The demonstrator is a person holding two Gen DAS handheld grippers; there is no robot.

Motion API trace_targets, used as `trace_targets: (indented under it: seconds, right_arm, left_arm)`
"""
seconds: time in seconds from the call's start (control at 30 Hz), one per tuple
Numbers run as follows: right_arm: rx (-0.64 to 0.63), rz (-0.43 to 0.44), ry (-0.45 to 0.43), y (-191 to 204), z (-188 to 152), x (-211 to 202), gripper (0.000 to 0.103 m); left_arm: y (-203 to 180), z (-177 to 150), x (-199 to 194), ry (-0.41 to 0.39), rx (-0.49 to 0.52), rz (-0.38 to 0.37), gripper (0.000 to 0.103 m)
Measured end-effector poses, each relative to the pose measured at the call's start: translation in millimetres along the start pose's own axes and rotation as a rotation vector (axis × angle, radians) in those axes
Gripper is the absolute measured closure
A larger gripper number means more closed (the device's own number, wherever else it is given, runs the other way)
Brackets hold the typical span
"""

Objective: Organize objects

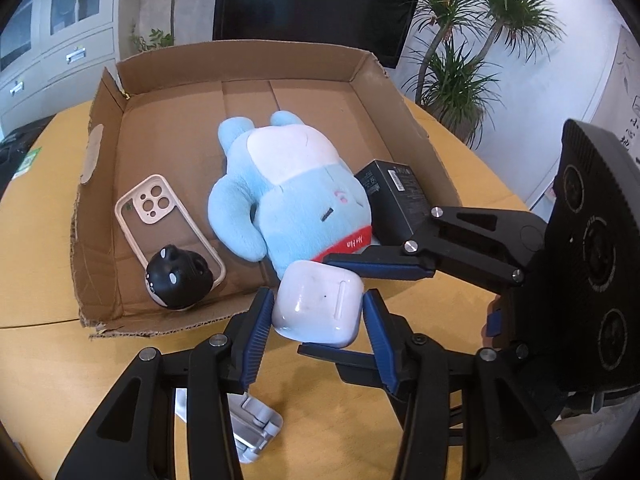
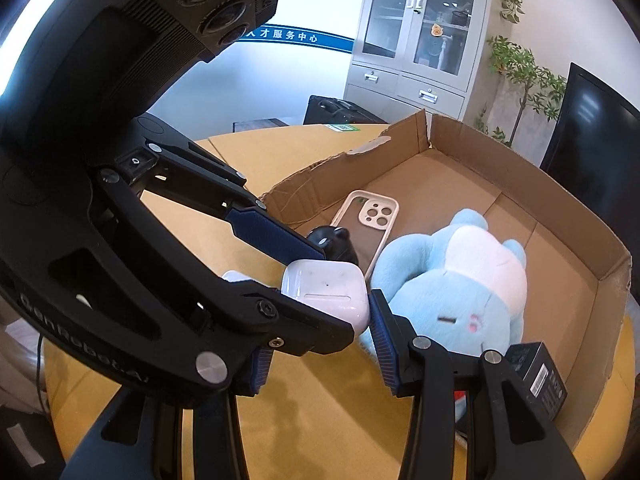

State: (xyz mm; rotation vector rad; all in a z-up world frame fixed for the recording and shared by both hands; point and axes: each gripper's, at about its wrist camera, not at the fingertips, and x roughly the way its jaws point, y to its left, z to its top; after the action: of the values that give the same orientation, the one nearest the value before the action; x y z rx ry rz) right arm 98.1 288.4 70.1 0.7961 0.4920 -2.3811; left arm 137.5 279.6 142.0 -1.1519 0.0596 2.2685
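Two grippers grasp one thing at once: a small white glossy plastic earbud case (image 1: 318,304), held in the air just over the near edge of the shallow brown cardboard tray (image 1: 280,60) on the yellow wooden table (image 1: 40,240). The left gripper (image 1: 316,316) has its blue ribbed fingers (image 1: 258,324) clenched on the case's two sides, and the right gripper (image 2: 320,316) comes in crosswise, pinching the other pair of faces. The doubled hold probably steadies a slick, rounded shell that one pair of pads could let slip or twist.

Inside the tray lie a light blue and white plush toy (image 1: 288,196) on its back, a clear phone case with a cream rim (image 1: 168,220), a black round cat-faced figure (image 1: 178,280) resting on that case's lower end, and a black rectangular carton (image 1: 396,200) tucked against the plush. They look gathered there as the collecting place, so the case seems bound for the same tray. A grey plastic stand (image 1: 256,428) sits outside on the table, below the left gripper.
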Motion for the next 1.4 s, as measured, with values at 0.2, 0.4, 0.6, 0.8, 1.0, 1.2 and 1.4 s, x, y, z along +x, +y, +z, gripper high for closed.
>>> trace_targets:
  seconds: [0.2,0.4,0.6,0.8,1.0,1.2,1.4]
  right_arm:
    - [-0.008,-0.013,0.012,-9,6,12,0.061]
    - [-0.005,-0.024,0.022,-23,17,33,0.061]
    - [-0.016,-0.032,0.038,-32,26,50,0.061]
    - [-0.01,-0.03,0.033,-37,29,58,0.061]
    - [0.008,-0.041,0.042,-38,29,67,0.061]
    - [0.028,-0.043,0.051,-40,27,75,0.061]
    - [0.044,-0.052,0.07,-41,26,82,0.061]
  left_arm:
    - [8,10,9,0.005,0.005,0.009,0.059]
    - [26,24,21,0.011,-0.03,0.012,0.058]
    - [40,33,31,0.026,-0.07,0.018,0.058]
    - [46,35,35,0.032,-0.072,0.028,0.058]
    - [52,36,42,0.045,-0.085,0.034,0.058]
    - [56,36,49,0.058,-0.097,0.034,0.057]
    - [59,35,56,0.067,-0.112,0.04,0.057]
